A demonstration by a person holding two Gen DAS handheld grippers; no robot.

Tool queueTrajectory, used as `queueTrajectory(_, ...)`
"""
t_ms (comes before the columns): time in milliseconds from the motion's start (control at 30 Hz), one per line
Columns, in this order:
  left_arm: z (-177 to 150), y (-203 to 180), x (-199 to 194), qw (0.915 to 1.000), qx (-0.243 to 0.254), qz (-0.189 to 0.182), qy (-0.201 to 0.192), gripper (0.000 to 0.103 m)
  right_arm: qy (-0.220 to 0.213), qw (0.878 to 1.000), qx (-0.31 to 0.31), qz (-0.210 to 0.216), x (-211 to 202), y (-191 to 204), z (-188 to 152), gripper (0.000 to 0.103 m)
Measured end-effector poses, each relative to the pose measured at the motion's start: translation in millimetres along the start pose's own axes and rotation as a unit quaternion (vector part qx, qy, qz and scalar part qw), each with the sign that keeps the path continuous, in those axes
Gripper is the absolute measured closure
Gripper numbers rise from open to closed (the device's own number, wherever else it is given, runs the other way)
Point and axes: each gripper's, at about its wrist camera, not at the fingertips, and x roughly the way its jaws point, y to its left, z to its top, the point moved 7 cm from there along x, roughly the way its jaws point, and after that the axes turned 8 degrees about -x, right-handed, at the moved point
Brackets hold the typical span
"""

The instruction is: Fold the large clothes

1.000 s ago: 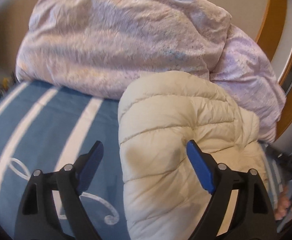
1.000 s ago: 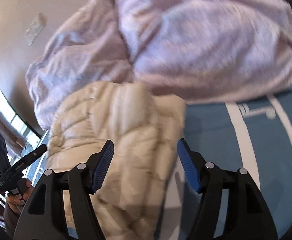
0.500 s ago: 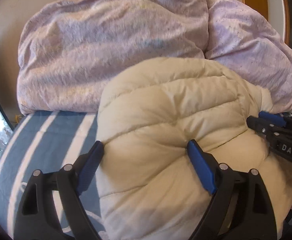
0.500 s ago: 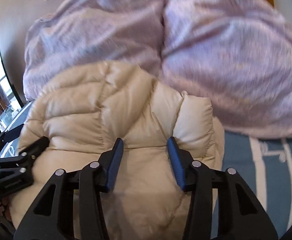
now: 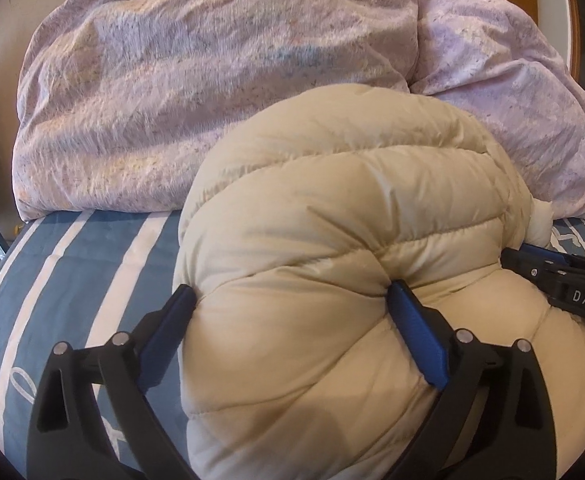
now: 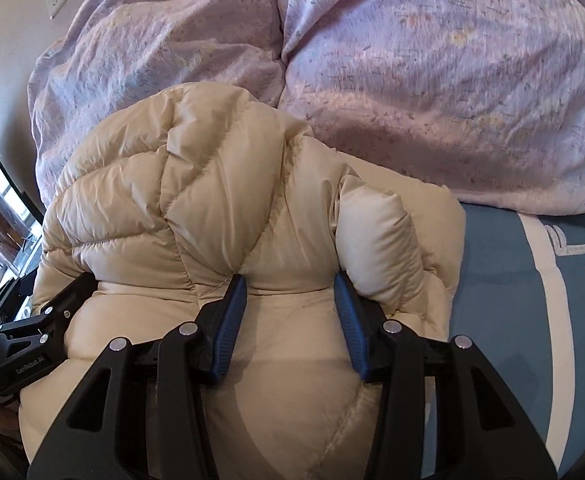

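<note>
My right gripper (image 6: 288, 292) squeezes fold of puffy cream jacket (image 6: 212, 208). My left gripper (image 5: 288, 300) opening wide, jacket bulging between blue pads (image 5: 416, 336), both still touching it. Jacket sits bunched on blue striped bedspread (image 5: 92, 264). Behind: big purple duvet (image 5: 196, 80).

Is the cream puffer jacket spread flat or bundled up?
Bundled: the cream quilted puffer jacket sits as a rounded, doubled-over mound on the blue striped bedcover, not flat.
</note>
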Motion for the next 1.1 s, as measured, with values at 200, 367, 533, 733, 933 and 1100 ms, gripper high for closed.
queueTrajectory(200, -1.9, 2.9, 8.9, 0.9998, -0.011, 0.004, 0.015, 0.002, -0.002, 1.0, 0.003, -0.01, 3.0, 3.9, 3.0, 0.056)
queueTrajectory(367, -1.1, 5.0, 0.3, 0.9998, -0.011, 0.007, 0.018, 0.002, -0.005, 0.999, -0.013, -0.042, -18.9, 15.1, 5.0, 0.047)
queueTrajectory(533, -2.4, 5.8, -36.9, 1.0, -0.006, -0.006, -0.003, 0.003, -0.05, 0.998, -0.027, -0.02, -70.3, 31.8, 0.7, 0.042)
queueTrajectory(733, -19.3, -2.7, -81.6, 0.9988, 0.034, -0.019, -0.03, 0.003, -0.056, 0.997, -0.049, 0.017, -97.2, 55.0, -22.9, 0.055)
queueTrajectory(933, -37.2, -8.9, -89.6, 0.9962, 0.078, 0.004, -0.038, 0.002, -0.034, 0.996, -0.079, -0.004, -94.6, 55.0, -53.5, 0.069)
queueTrajectory(1100, -46.7, -1.4, -76.8, 0.9951, 0.095, 0.02, -0.021, 0.003, -0.01, 0.997, -0.076, -0.013, -80.3, 43.4, -66.5, 0.071)
